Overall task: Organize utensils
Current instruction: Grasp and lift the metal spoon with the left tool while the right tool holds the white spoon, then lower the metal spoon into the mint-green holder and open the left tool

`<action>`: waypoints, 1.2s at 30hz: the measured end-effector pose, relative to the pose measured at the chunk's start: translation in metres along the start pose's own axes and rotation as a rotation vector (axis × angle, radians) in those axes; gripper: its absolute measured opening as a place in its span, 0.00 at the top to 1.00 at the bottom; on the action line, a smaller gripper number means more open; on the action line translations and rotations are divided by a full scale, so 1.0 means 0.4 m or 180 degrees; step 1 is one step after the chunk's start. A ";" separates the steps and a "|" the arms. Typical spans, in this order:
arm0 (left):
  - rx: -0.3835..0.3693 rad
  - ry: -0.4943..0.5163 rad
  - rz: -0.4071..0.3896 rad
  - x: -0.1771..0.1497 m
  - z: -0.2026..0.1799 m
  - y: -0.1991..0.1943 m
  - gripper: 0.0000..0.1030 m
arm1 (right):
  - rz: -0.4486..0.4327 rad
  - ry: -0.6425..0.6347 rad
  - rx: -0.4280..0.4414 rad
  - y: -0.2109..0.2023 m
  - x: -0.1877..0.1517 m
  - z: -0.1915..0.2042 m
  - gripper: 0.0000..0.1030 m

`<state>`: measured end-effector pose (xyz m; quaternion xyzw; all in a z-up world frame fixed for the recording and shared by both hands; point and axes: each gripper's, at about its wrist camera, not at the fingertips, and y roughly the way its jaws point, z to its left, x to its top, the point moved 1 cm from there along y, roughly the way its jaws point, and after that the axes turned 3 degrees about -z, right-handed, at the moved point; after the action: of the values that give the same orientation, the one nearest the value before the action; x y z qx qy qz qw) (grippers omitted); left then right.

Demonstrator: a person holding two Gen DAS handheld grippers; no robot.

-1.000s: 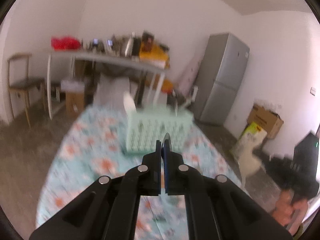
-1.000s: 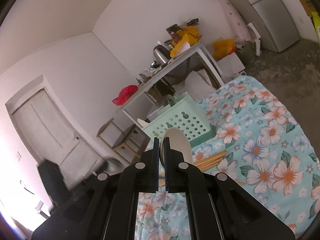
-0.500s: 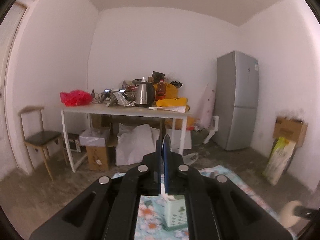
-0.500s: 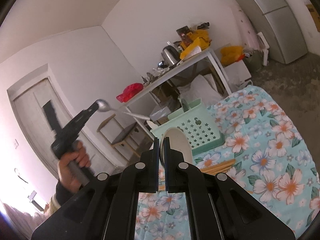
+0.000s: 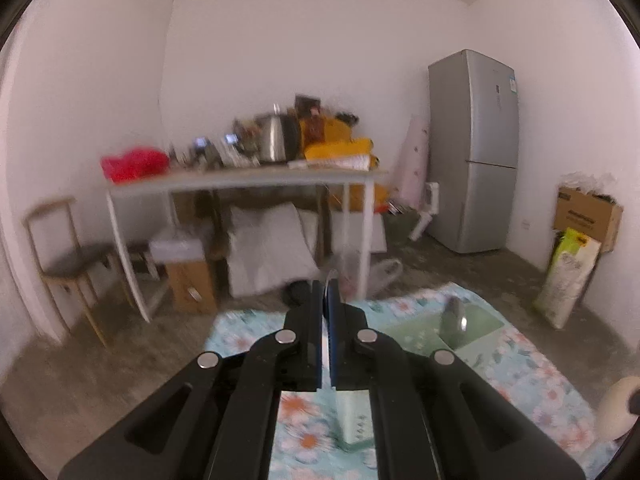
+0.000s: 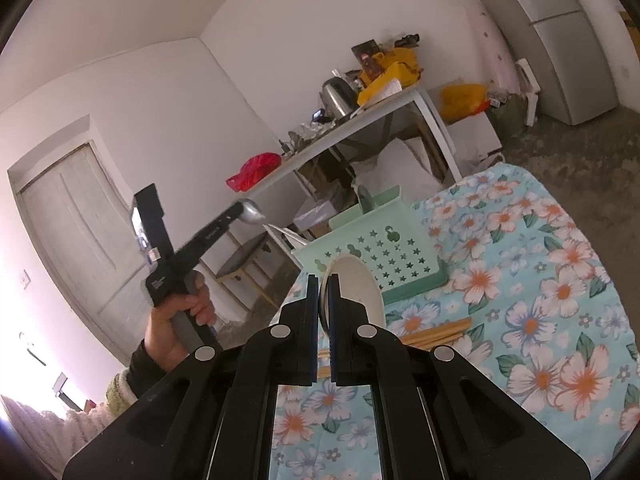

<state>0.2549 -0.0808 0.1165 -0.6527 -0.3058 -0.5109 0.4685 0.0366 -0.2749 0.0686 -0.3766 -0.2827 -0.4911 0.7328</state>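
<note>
The left gripper (image 6: 244, 209) pinches a metal spoon (image 6: 253, 213) between closed jaws, raised at ten o'clock from the green basket (image 6: 376, 254). The right gripper (image 6: 325, 280) is clamped on a cream spoon (image 6: 354, 286) (bowl facing the camera), just before the basket. Wooden chopsticks (image 6: 436, 332) lie on the floral cloth (image 6: 532, 300) at four o'clock.

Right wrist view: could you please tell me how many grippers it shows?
2. The right gripper is in the foreground, shut on a white dish; the left gripper is up at the left, gripping a metal spoon.
</note>
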 end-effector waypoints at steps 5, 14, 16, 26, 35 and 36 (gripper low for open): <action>-0.0398 -0.0443 0.0320 -0.045 0.023 0.054 0.94 | 0.0039 -0.0013 0.0002 0.008 -0.003 0.006 0.97; -0.0759 -0.0886 0.0316 -0.061 0.043 0.046 0.77 | 0.0057 -0.0046 -0.0033 0.001 0.009 0.011 0.97; -0.0809 -0.0984 0.0255 -0.061 0.054 0.024 0.74 | 0.0033 -0.0047 -0.0001 -0.004 0.018 0.015 0.97; -0.0800 -0.1317 0.0158 -0.108 0.106 -0.104 0.67 | -0.0281 -0.0026 0.0753 0.002 0.166 0.052 0.97; -0.0595 -0.1218 0.0284 -0.218 0.092 -0.197 0.65 | -0.0720 -0.0013 0.1413 0.130 0.356 0.067 0.97; -0.0585 -0.1193 0.0308 -0.226 0.088 -0.204 0.65 | -0.0747 0.0014 0.1436 0.149 0.367 0.059 0.97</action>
<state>0.1706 -0.0105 0.0534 -0.7902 -0.3080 -0.3832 0.3659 0.1437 -0.3158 0.1805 -0.1671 -0.4254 -0.4981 0.7369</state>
